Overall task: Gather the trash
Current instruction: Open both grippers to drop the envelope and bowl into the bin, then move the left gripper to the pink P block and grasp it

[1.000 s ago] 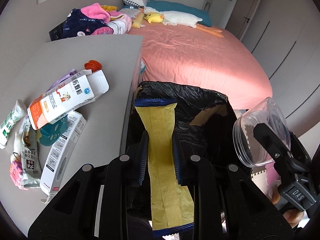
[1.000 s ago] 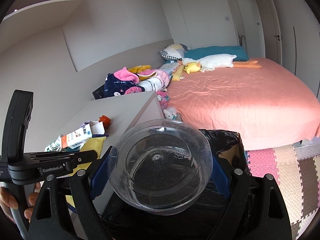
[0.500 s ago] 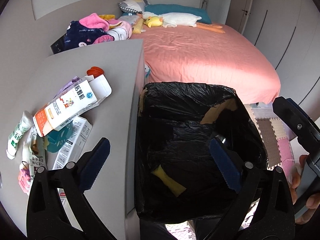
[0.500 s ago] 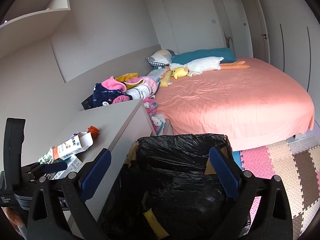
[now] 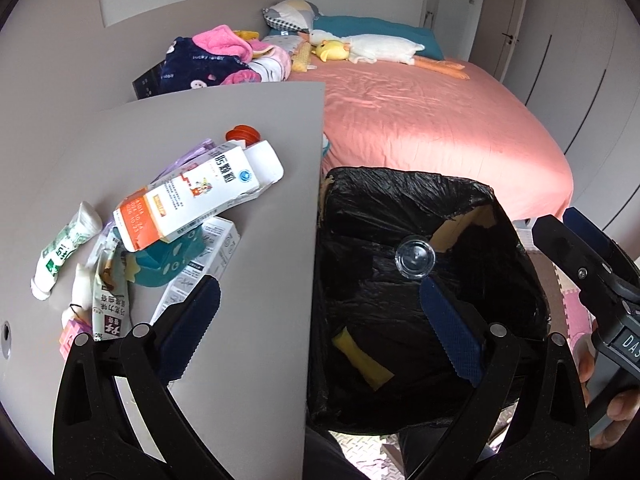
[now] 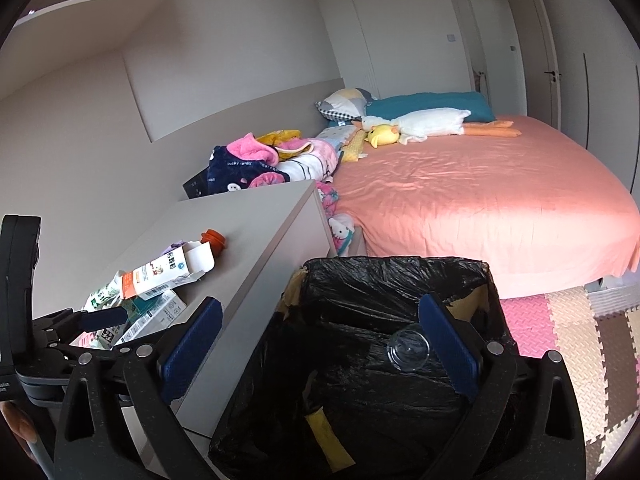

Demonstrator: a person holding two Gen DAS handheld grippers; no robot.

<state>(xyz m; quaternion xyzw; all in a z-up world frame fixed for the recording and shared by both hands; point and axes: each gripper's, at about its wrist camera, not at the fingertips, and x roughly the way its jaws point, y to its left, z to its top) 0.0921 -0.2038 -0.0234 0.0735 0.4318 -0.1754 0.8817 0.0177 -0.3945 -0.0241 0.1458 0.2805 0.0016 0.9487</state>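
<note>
A bin lined with a black bag stands beside a grey tabletop. Inside it lie a clear plastic cup and a yellow wrapper. My left gripper is open and empty, straddling the table edge and the bin. Over the bin, my right gripper also stands open with nothing in it. On the table lie a white-and-orange carton, an orange cap, a green-and-white tube, a white box and sachets.
A bed with a pink sheet lies behind the bin, with plush toys and folded clothes at its head. Foam floor mats lie to the right. A hand holds the right gripper's handle.
Both grippers have opened. The yellow wrapper fell from the left one and the clear cup from the right one, both into the bin. The left view has swung toward the table.
</note>
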